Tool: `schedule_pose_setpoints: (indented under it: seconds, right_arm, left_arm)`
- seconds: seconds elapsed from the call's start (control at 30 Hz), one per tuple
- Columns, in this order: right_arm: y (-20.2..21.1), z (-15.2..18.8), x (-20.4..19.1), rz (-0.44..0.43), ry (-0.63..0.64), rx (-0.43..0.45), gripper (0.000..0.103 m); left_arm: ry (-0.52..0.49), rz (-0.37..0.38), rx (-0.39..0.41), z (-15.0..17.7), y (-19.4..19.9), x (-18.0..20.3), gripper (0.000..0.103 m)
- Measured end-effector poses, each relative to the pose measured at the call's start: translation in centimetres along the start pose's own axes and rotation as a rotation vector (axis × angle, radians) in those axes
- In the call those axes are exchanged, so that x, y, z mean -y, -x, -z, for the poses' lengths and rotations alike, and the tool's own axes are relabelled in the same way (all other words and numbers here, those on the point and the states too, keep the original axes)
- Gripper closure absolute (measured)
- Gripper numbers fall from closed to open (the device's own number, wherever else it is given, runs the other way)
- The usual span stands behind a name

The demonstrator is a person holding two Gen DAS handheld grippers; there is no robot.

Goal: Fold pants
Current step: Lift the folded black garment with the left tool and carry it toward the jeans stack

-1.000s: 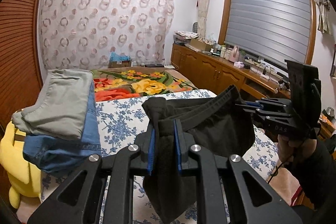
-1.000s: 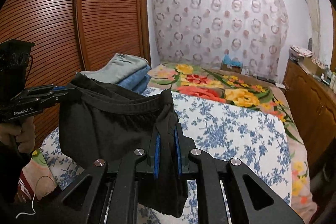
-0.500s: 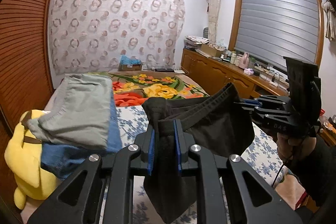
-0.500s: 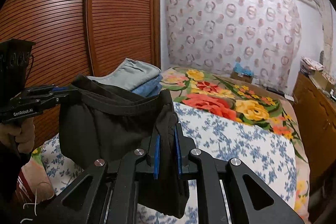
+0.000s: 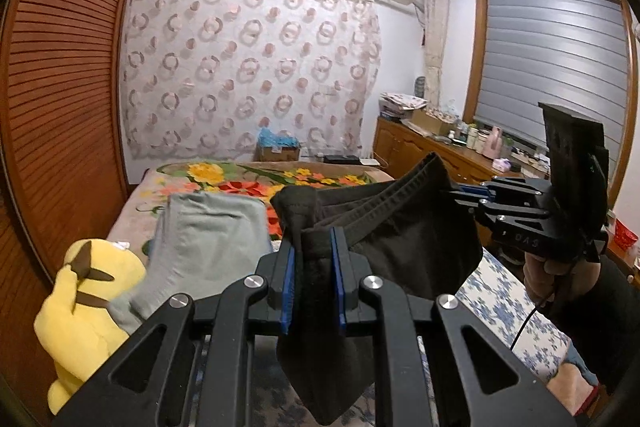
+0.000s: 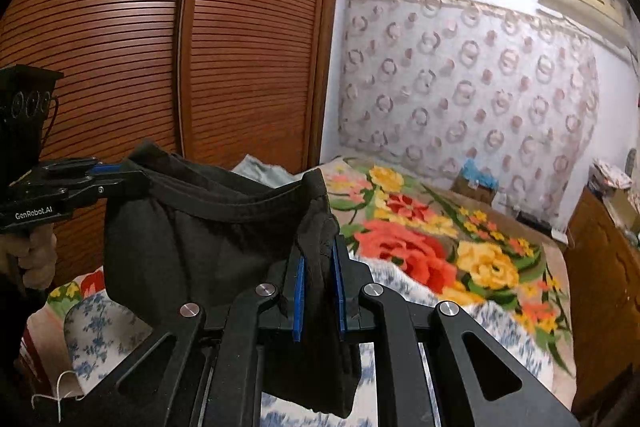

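Both grippers have risen, lifting the black pants [image 5: 400,227] above the floral bed [image 6: 460,259]. Left gripper [image 5: 312,283] and right gripper [image 6: 318,291] each clamp a waistband corner, presumably stretching it straight for folding. Only the left view shows, at nine o'clock, folded grey pants [image 5: 212,239] and a yellow plush [image 5: 80,315].

both hand-held grippers ride higher and further toward the far curtain wall than a second ago, carrying the black fabric pants [image 5: 404,235] up with them. in the left wrist view the folded grey-green garment [image 5: 208,243] and the yellow plush toy [image 5: 80,307] now sit lower and closer to the middle, and more ceiling shows. in the right wrist view the slatted brown wardrobe doors [image 6: 160,47] fill more of the frame, and the blue-and-white floral sheet [image 6: 404,279] shrinks to a narrow band.
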State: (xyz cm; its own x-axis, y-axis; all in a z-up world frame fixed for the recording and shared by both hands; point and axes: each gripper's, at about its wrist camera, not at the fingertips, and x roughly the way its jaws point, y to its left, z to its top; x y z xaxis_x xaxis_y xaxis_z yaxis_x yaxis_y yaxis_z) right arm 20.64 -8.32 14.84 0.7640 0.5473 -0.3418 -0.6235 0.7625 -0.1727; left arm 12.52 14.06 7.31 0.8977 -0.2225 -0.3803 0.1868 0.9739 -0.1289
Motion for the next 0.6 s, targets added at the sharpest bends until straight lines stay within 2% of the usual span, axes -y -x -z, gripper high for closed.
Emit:
schedule_pose_setpoints:
  seconds: [0.3,0.6]
  right_arm:
    - [-4.6,-2.4,0.8,0.011,0.056,0.015,0.091]
    - [-9.1,-3.9,0.9,-0.025,0.143,0.023,0.091]
  left_arm:
    - [0.020,-0.049,0.011,-1.1,-1.6,-2.7,0.086]
    - [0.068,-0.109,0.029,-0.6,-1.9,-5.2,0.086]
